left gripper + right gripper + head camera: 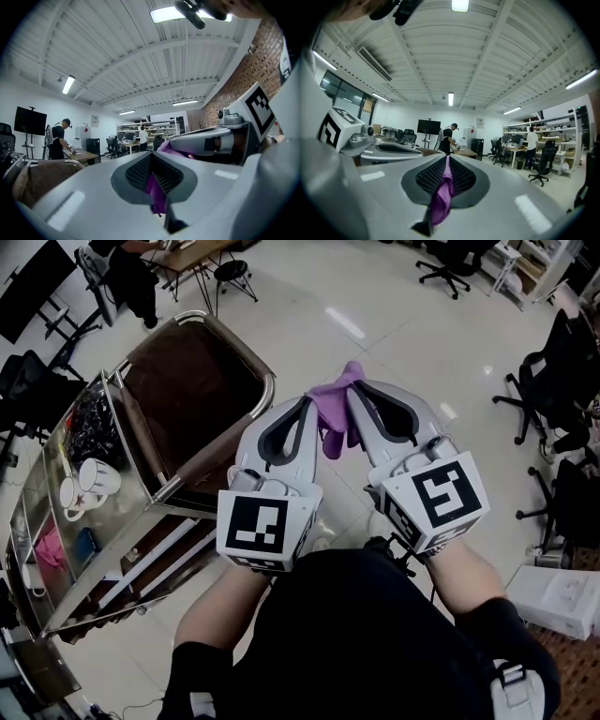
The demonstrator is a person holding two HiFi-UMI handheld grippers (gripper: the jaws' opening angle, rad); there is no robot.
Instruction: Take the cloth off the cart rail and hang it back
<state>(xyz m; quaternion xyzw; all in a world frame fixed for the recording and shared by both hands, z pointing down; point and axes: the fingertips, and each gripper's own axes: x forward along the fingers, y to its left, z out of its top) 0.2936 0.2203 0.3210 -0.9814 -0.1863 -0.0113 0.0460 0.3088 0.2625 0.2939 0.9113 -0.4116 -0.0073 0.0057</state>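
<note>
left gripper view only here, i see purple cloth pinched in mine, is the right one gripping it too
Observer: Yes, the right gripper is shut on the purple cloth as well.
Operator: is it hung up or free
Observer: Free. In the head view it is bunched between the left gripper and the right one, over the floor, clear of the cart rail to their left.
Operator: what else is over there
Observer: Two white mugs stand on the cart.

Cloth point(333, 409): soft knit-looking fabric, matt. Cart point(239, 343): polished reflective metal, brown matt liner point(192, 381) inside. Floor point(394, 324): glossy, smooth.
</note>
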